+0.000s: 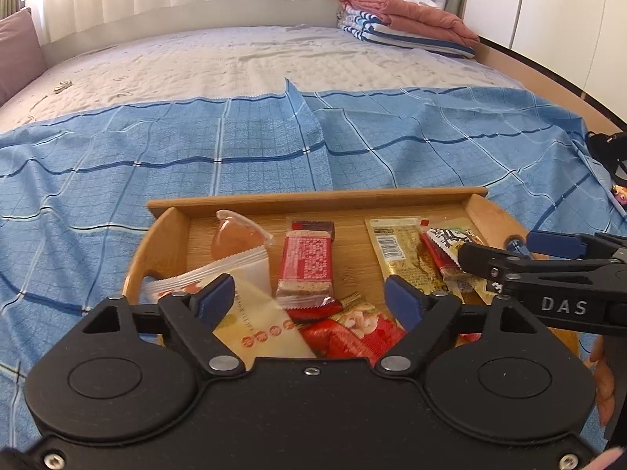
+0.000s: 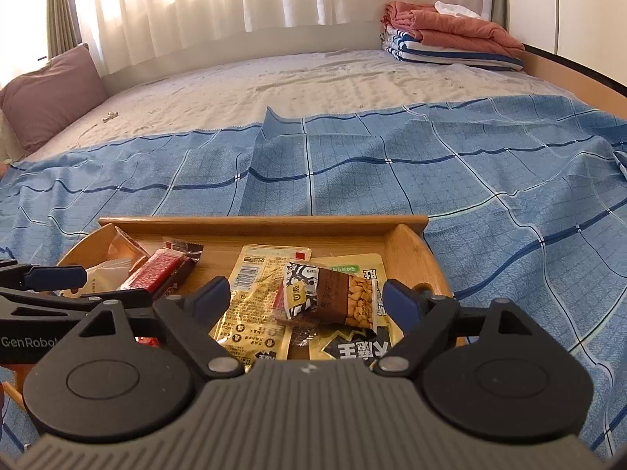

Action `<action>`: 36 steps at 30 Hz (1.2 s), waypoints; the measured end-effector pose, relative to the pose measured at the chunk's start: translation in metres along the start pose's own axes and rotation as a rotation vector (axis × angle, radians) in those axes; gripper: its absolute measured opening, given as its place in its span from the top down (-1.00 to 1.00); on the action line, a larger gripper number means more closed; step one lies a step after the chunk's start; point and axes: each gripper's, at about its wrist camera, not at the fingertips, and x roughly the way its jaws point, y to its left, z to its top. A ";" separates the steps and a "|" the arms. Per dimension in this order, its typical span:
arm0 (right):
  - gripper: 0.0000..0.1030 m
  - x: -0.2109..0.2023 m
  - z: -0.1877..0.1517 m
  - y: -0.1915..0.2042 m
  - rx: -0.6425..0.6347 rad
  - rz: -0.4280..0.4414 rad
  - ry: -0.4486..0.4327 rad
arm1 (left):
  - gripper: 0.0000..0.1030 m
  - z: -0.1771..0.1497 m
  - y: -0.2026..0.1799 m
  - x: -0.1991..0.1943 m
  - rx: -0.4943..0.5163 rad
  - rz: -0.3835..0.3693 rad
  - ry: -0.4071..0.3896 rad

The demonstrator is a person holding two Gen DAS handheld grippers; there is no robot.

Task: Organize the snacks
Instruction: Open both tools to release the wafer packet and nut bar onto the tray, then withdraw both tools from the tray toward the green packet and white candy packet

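Observation:
A wooden tray (image 1: 313,198) (image 2: 258,222) lies on a blue checked cloth and holds several snack packets. My left gripper (image 1: 311,297) is open above the tray's left half, over a red wafer bar (image 1: 306,264), a white packet (image 1: 231,274) and a red packet (image 1: 360,333). My right gripper (image 2: 307,297) is open above the right half, over a peanut packet (image 2: 333,293) lying on yellow packets (image 2: 250,297). The right gripper (image 1: 521,252) also shows at the right of the left wrist view. The left gripper (image 2: 58,278) shows at the left of the right wrist view.
The blue cloth (image 1: 235,149) covers the near part of a bed (image 1: 235,62). Folded blankets (image 1: 403,19) lie at the far right corner. A mauve pillow (image 2: 51,94) rests at the far left. A dark object (image 1: 611,152) sits at the right edge.

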 end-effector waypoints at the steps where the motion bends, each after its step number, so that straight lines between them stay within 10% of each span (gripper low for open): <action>1: -0.79 -0.005 -0.002 0.001 -0.004 0.002 -0.005 | -0.65 -0.002 0.002 -0.005 -0.001 0.007 -0.003; 36: -0.94 -0.129 -0.132 0.053 -0.200 0.089 -0.086 | -0.83 -0.151 0.019 -0.145 -0.005 0.019 -0.127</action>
